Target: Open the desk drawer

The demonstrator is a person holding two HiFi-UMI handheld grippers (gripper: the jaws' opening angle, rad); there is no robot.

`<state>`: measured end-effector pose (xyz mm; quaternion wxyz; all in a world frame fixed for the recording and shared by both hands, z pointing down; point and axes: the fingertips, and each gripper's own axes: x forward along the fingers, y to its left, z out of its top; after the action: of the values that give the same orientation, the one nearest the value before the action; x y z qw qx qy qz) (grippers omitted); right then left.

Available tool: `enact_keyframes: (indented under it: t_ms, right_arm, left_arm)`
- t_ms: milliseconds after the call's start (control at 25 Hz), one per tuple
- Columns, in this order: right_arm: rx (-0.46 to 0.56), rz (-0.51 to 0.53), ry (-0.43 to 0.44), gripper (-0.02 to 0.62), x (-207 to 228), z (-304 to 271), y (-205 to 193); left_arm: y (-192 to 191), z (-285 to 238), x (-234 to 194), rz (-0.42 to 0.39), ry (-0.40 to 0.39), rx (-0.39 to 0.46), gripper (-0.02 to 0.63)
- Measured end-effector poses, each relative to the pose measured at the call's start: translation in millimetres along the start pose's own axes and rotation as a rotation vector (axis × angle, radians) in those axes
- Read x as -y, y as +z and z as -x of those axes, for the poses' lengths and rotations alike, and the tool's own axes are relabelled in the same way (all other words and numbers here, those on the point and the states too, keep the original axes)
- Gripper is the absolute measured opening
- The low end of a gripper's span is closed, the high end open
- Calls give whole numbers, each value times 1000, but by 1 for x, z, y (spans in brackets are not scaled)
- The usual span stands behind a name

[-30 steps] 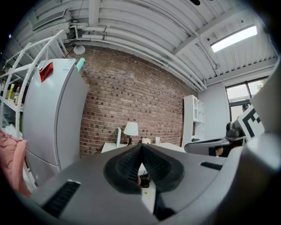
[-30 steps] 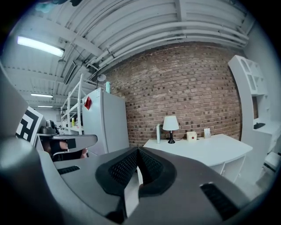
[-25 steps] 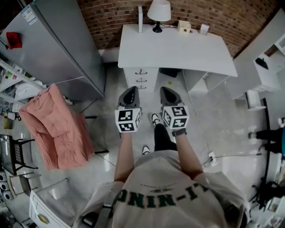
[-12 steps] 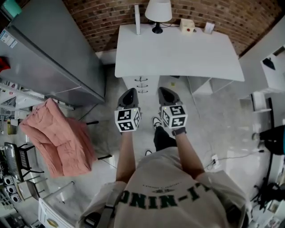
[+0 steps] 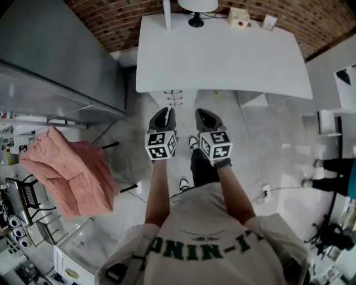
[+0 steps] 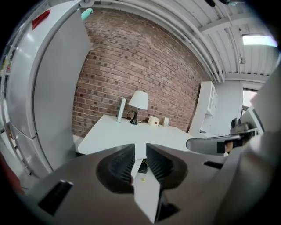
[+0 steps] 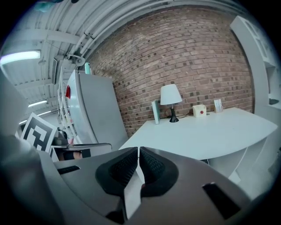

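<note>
Against the head view of a second ago, left to right: sets the grey cabinet (image 5: 55, 61) and the pink cloth (image 5: 69, 178) closer to the left edge; shows the white bench (image 5: 222, 55) larger and nearer; crops the shade of the lamp (image 5: 196, 6) at the top edge. Places both claws closer to the bench's near edge, side by side and apart from each other.

Opens the left claw (image 5: 165, 113) at this moment: shut a second ago, now a narrow gap between the ribbed pads (image 6: 120, 165), nothing gripped. Holds the right claw (image 5: 203, 114) with pads all but meeting, a hairline slit only, nothing between them.

Locates the drawers (image 5: 174, 98) under the left part of the bench, just ahead of the left claw: stacked, closed, touched by neither claw.

Head view only: the drawer handles, the pink cloth, the person's shirt (image 5: 203, 245) and shoes (image 5: 183, 185). Left gripper view only: the right claw side-on at the right; hides the drawer fronts behind its own claw. Both gripper views: the whole lamp with its shade, standing near a small box (image 5: 239, 16) at the bench's far edge by the brick wall (image 5: 111, 22). Right gripper view only: the left claw's marker cube at the far left.
</note>
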<state>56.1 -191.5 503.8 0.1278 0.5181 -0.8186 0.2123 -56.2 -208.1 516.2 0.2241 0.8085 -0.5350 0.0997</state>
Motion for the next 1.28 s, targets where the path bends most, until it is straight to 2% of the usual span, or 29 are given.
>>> enact_keyframes:
  t_ms: [280,480,720,840,1000,1280]
  right_arm:
    - [-59,-53,6,2,20,-26,-25]
    - [-87,-80,16,2,33,-44,-37]
    - [-133,-91,16,2,46,-72,-57]
    - [-155,-103,23,2,51,-86,-69]
    - [-153,-102,65,2,57,-107,-82]
    - [-168,-87,92,2,66,-140,-116]
  left_arm:
    - [-29,-37,-15,60,10,-41,113]
    - [-48,-64,-24,87,28,-68,118]
    - [-91,-108,-37,136,3,-153,117]
    - [-116,-130,-45,206,13,-190,117]
    - [-149,-158,-55,343,32,-214,117]
    - [-193,-195,-72,596,20,-166,117]
